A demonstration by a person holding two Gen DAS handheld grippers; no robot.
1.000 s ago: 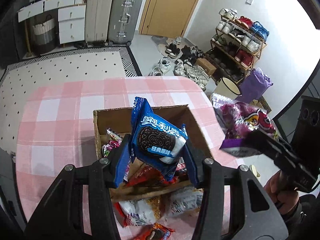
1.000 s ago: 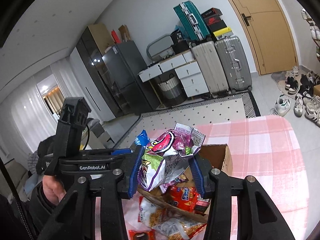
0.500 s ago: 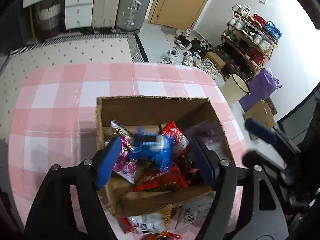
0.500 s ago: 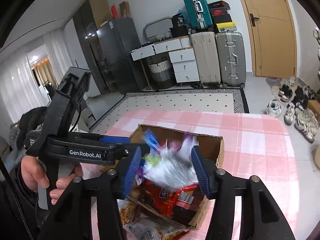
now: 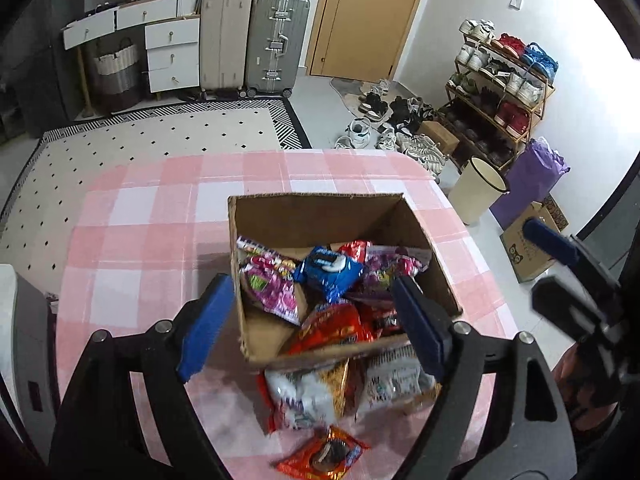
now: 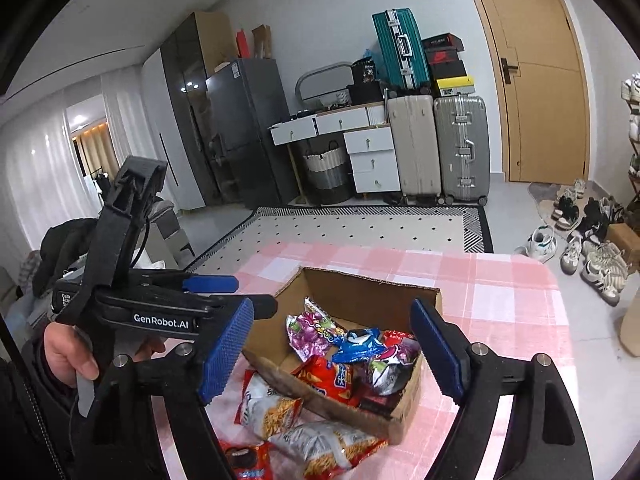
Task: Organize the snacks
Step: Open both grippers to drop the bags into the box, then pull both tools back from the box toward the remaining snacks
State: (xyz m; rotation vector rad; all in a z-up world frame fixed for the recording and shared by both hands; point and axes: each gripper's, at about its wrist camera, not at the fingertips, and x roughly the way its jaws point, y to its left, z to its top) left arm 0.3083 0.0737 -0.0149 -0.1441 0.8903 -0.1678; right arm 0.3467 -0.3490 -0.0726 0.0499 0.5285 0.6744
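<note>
I spread both grippers, left (image 5: 312, 320) and right (image 6: 332, 350), wide and empty, releasing the blue cookie packet (image 5: 330, 270) into the brown cardboard box (image 5: 316, 210).

A lived-in home is shown, an entry and living area. Everything is placed around the wooden door (image 5: 362, 16): suitcases (image 5: 276, 40) are stood just left of it beside a white chest of drawers (image 5: 172, 56), shoes are scattered in front, and a loaded shoe rack (image 5: 500, 88) is set to its right. A patterned rug (image 5: 152, 148) is laid nearby.
</note>
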